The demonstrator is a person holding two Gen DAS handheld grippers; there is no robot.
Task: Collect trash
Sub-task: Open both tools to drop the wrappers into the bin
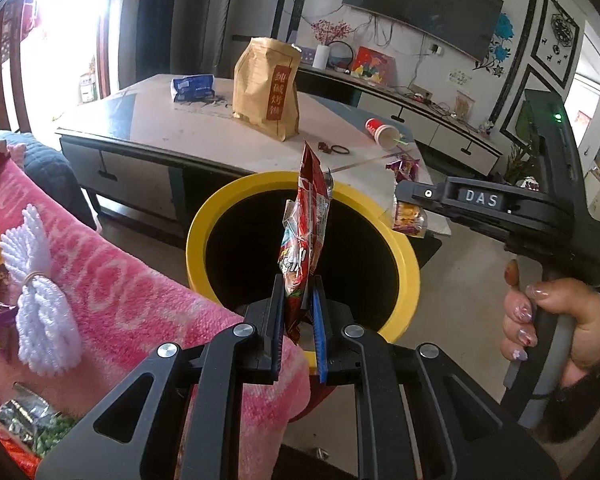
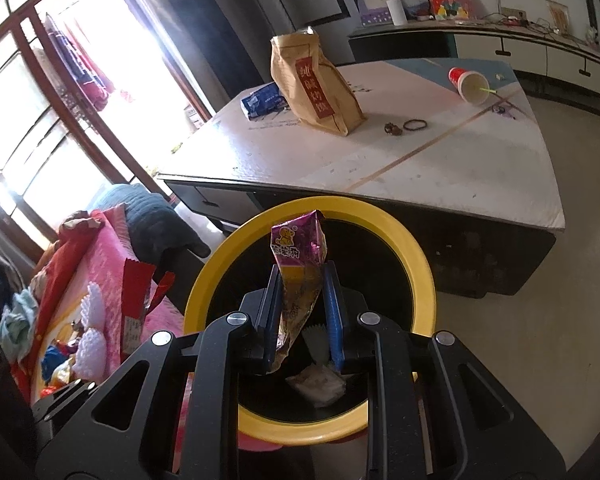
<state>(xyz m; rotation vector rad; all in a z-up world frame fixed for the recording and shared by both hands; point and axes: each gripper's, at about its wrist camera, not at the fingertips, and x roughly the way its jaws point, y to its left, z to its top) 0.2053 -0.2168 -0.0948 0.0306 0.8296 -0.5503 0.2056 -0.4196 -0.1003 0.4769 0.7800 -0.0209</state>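
My left gripper [image 1: 298, 300] is shut on a red snack wrapper [image 1: 306, 232] and holds it upright over the yellow-rimmed trash bin [image 1: 198, 232]. My right gripper [image 2: 300, 300] is shut on a purple snack wrapper [image 2: 300, 256] above the same bin [image 2: 420, 268], which has white crumpled trash inside. The right gripper also shows in the left wrist view [image 1: 404, 204], holding its wrapper [image 1: 408, 216] over the bin's far right rim. The red wrapper shows at the left in the right wrist view [image 2: 138, 304].
A low table [image 2: 420, 168] behind the bin carries a brown paper bag [image 2: 314, 80], a blue packet [image 2: 262, 100], a tipped red paper cup [image 2: 468, 84] and a hair tie [image 2: 415, 124]. A pink blanket [image 1: 112, 272] with more wrappers lies left of the bin.
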